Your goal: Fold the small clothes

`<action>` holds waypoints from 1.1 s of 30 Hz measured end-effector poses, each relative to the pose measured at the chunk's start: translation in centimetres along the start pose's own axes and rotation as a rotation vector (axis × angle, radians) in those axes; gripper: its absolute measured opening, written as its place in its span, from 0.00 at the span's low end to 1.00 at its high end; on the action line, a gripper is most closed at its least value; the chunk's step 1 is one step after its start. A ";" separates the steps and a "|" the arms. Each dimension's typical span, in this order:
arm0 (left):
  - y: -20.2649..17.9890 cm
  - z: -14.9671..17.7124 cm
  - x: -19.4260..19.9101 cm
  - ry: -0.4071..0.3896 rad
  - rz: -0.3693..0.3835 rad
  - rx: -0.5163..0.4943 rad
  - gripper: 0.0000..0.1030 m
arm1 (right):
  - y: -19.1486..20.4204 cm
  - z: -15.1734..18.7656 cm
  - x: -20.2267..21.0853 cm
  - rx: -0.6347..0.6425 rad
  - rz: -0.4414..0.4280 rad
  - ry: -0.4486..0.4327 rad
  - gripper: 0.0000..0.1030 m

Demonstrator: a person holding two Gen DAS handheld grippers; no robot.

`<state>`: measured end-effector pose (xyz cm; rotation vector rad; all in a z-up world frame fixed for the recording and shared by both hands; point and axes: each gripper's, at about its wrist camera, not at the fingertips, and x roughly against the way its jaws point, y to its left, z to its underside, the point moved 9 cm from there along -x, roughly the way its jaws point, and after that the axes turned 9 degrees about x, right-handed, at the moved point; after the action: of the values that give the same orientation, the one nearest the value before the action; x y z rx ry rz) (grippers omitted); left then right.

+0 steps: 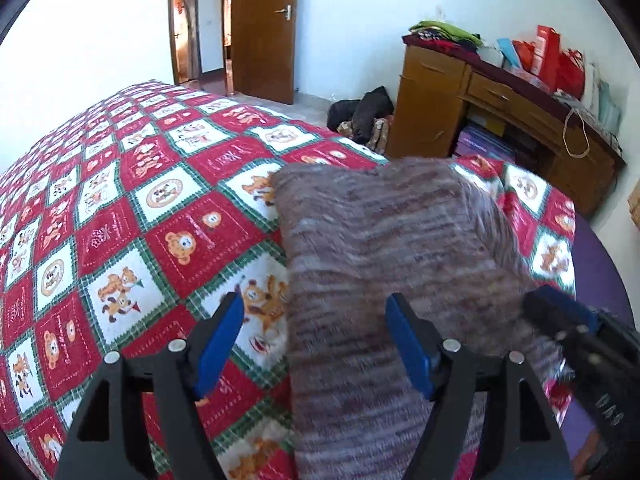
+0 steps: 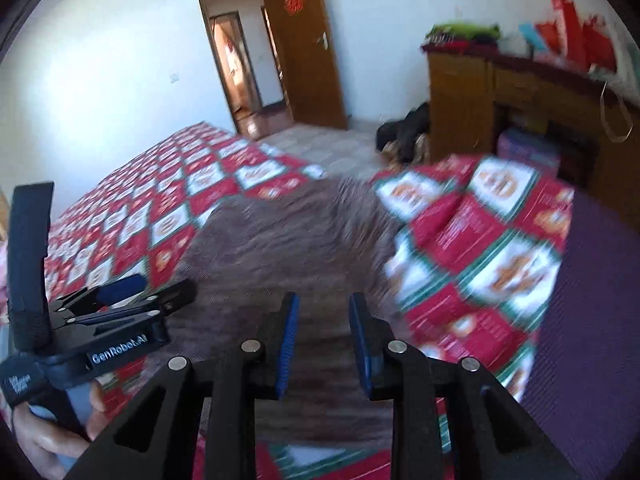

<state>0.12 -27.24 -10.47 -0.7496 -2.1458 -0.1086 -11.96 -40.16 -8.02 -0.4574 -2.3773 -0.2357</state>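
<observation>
Left gripper [image 1: 314, 344] open, nothing between the jaws; folded knit [image 1: 384, 248] lies just ahead on the bedspread [image 1: 120, 216]. Right gripper [image 2: 324, 340] narrowly parted over it, looks empty though blurred. Square edges before next fold.

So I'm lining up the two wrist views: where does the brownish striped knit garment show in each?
Left wrist view: the knit garment fills the centre-right, running from mid-frame down to the bottom edge, on the checked bedspread.
Right wrist view: it lies centre to lower-centre, blurred, ahead of the tool's fingers.
Shared landmark: the open wooden door with a red paper decoration.
</observation>
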 end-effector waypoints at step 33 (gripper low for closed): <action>-0.3 6.1 9.5 -0.205 -0.137 -0.106 1.00 | 0.6 5.0 10.1 -0.069 0.163 -0.163 0.73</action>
<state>-8.74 -20.93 -7.28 -0.6987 -2.4024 -0.2278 -21.77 -35.51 -4.90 -0.7241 -2.4795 -0.2127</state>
